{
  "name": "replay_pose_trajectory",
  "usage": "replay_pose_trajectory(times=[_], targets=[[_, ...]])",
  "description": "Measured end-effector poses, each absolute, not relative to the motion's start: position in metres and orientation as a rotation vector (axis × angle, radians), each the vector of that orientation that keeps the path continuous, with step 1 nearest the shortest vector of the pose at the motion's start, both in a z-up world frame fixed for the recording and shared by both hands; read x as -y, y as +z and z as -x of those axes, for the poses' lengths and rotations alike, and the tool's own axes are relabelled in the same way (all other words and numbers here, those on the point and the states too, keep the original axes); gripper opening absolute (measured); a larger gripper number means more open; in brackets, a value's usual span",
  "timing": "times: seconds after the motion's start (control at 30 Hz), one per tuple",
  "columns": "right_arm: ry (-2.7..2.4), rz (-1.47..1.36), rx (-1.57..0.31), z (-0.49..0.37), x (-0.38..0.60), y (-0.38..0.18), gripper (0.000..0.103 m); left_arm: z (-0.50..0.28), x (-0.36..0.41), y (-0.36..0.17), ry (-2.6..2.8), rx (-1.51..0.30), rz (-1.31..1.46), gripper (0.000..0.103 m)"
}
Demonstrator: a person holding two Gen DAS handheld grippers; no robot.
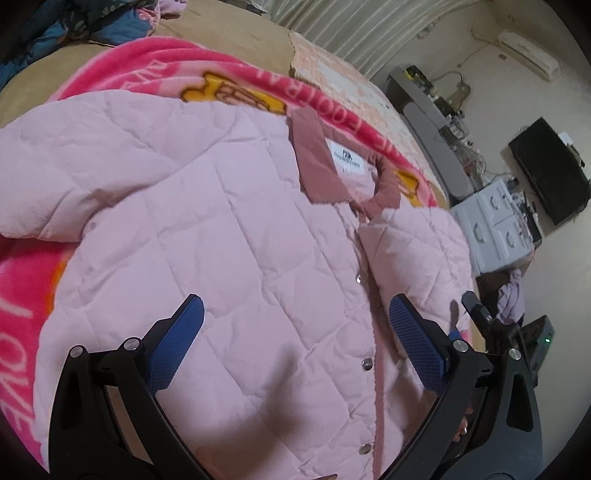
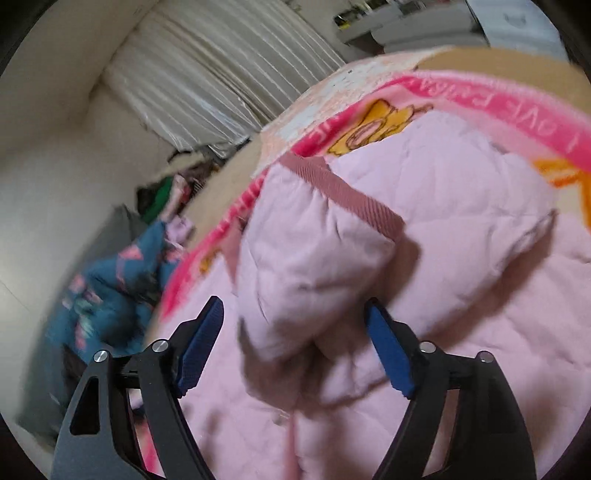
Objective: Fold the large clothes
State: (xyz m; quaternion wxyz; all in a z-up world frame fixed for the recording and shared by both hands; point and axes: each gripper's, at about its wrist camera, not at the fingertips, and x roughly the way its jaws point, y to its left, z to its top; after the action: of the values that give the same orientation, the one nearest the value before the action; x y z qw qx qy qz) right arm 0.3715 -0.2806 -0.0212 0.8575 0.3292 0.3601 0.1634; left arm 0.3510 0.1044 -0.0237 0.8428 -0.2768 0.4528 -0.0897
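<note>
Both pairs of jaws stand spread, and nothing is pinched between them. The left gripper (image 1: 295, 332) hovers over the front of the jacket (image 1: 207, 236), with its blue pads to either side of the row of snaps (image 1: 366, 363). The right gripper (image 2: 295, 332) has its jaws apart too, and a puffy folded part of the jacket, probably a sleeve (image 2: 317, 266), lies just ahead of its tips; this view is blurred, so I cannot tell whether the pads touch the cloth.

The jacket is pink and quilted. It lies face up and spread on a bright pink blanket (image 1: 236, 77) on the bed. Its collar (image 1: 317, 158) with a white label (image 1: 345, 158) is at the far end from the left gripper, and the hem side is near the camera. So the long axis of the jacket runs from the left jaws away toward the collar, along the line of the snaps.

In my judgement the fold is at an early step: the body is still flat, and only the sleeve is turned in. The sleeve is nearer to the right gripper, so that hand seems better placed to take it. The left one is nearer to the front edge and the hem.

Further out there are curtains (image 1: 351, 33), a white drawer unit (image 1: 491, 225), and a heap of blue clothes (image 2: 110, 288) beside the bed.
</note>
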Motion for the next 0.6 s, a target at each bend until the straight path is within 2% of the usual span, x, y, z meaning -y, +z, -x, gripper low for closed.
replay_pose_trajectory(times=[0.03,0.1,0.3,0.43,0.6], targets=[[0.342,-0.672,-0.758,-0.375,0.278,-0.019,0.032,-0.351,-0.108,-0.021,-0.187,-0.946,0.596,0.094],[0.349,-0.595,-0.718,-0.373,0.271,-0.007,0.024,-0.350,-0.114,-0.016,-0.186,-0.928,0.622,0.094],[0.482,-0.302,-0.615,-0.350,0.213,0.027,0.017,-0.346,-0.136,0.003,-0.183,-0.864,0.691,0.094],[0.551,-0.125,-0.644,-0.337,0.164,0.030,0.017,-0.338,-0.154,0.020,-0.152,-0.789,0.719,0.094],[0.589,0.050,-0.721,-0.321,0.115,0.007,0.017,-0.337,-0.161,0.023,-0.177,-0.785,0.760,0.094]])
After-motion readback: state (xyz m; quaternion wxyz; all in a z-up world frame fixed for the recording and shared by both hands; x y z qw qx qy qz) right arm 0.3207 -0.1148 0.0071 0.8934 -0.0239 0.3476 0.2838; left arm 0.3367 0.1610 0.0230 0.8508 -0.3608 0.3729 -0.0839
